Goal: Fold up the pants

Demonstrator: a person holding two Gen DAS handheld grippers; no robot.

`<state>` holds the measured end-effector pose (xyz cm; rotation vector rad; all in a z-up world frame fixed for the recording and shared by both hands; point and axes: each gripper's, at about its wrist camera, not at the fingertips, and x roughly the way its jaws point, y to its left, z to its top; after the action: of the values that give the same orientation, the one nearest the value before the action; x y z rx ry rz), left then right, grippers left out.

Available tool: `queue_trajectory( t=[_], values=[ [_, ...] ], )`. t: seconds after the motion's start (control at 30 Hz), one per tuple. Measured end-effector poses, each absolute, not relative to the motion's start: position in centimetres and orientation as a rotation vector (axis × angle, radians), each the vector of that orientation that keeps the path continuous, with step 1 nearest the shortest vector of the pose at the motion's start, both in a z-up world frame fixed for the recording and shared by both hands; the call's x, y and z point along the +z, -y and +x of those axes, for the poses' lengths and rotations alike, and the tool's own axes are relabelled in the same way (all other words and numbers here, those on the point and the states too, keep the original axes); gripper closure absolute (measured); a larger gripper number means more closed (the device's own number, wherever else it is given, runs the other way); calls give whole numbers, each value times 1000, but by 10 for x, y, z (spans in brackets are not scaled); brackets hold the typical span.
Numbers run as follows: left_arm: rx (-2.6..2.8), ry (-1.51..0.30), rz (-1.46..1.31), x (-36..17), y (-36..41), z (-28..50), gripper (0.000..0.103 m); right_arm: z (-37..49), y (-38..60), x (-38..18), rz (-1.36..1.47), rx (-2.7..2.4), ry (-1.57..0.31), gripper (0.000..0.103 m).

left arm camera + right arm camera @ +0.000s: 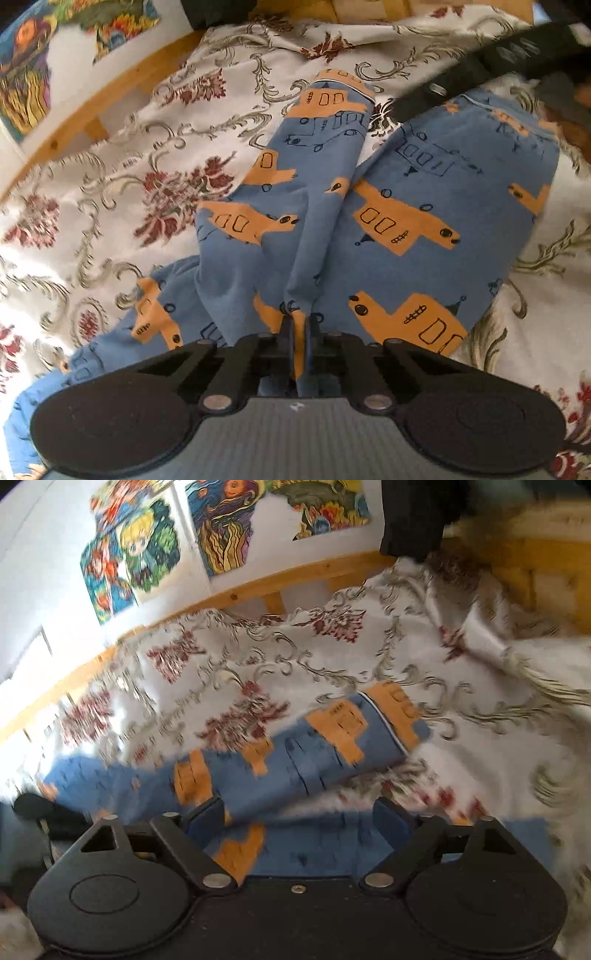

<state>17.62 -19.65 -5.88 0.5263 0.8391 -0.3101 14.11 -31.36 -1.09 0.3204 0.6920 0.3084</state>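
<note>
Two legs of the blue pants (388, 221) with orange prints lie spread on the floral bedspread (110, 177) in the left wrist view, cuffs pointing away. The left gripper (300, 325) has its fingers pressed together on a ridge of the fabric near the crotch. In the blurred right wrist view, the right gripper (299, 812) hangs with fingers wide apart, holding nothing, above the pants, with one leg stretching ahead toward the wooden bed frame (258, 587).

Soft matt blue cotton-like pants with orange prints (388, 221); woven cream floral bedspread (129, 192), slightly sheeny; knotty varnished pine bed rail (295, 579); matt black plastic left gripper (298, 325).
</note>
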Motion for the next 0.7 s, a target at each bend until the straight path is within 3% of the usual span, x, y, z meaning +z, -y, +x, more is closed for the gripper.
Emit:
queue_trajectory(
  t=[0.17, 0.2, 0.23, 0.3, 0.33, 0.6, 0.67, 0.7],
  values=[
    [-355, -888, 411, -47, 173, 187, 100, 206, 322, -27, 491, 403, -894, 31],
    [-359, -898, 382, -44, 169, 189, 100, 216, 322, -28, 501, 383, -909, 41],
    [-364, -908, 353, -41, 165, 192, 100, 226, 323, -28, 510, 350, -922, 62],
    [-368, -929, 287, -37, 155, 198, 100, 243, 323, -26, 508, 269, -953, 92],
    [-373, -943, 244, -35, 148, 201, 100, 252, 320, -21, 491, 247, -959, 95],
    [-366, -1002, 15, -33, 105, 217, 100, 325, 244, 12, 229, 391, -963, 95],
    [-346, -1016, -20, -37, 94, 219, 100, 342, 223, 2, 176, 417, -1000, 90],
    [-341, -1024, -45, -40, 89, 220, 100, 345, 217, -2, 166, 431, -1014, 83]
  ],
)
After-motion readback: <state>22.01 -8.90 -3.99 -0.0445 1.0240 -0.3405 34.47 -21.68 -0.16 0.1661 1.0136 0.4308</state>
